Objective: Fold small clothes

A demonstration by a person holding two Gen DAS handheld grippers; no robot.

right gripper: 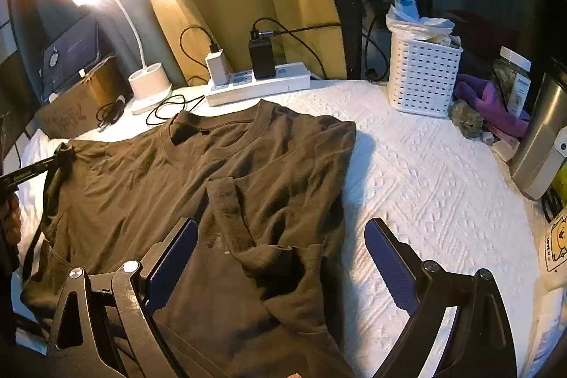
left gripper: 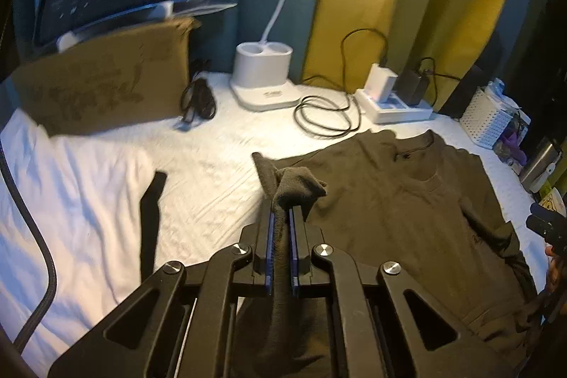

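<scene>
Left gripper point(left gripper: 281, 218) clenched the shirt point(right gripper: 219, 172) sleeve edge, raised for folding; right gripper point(right gripper: 280, 257) hung released above the shirt's hem.

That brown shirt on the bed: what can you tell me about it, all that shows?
The brown shirt is a dark olive-brown knit top with a ribbed round collar, soft and creased. It lies spread on the white textured bedcover, collar toward the power strip. One sleeve is already folded across its chest. The left gripper is shut on the other sleeve's end, lifting it off the bed. The right gripper hangs open above the folded sleeve.
</scene>
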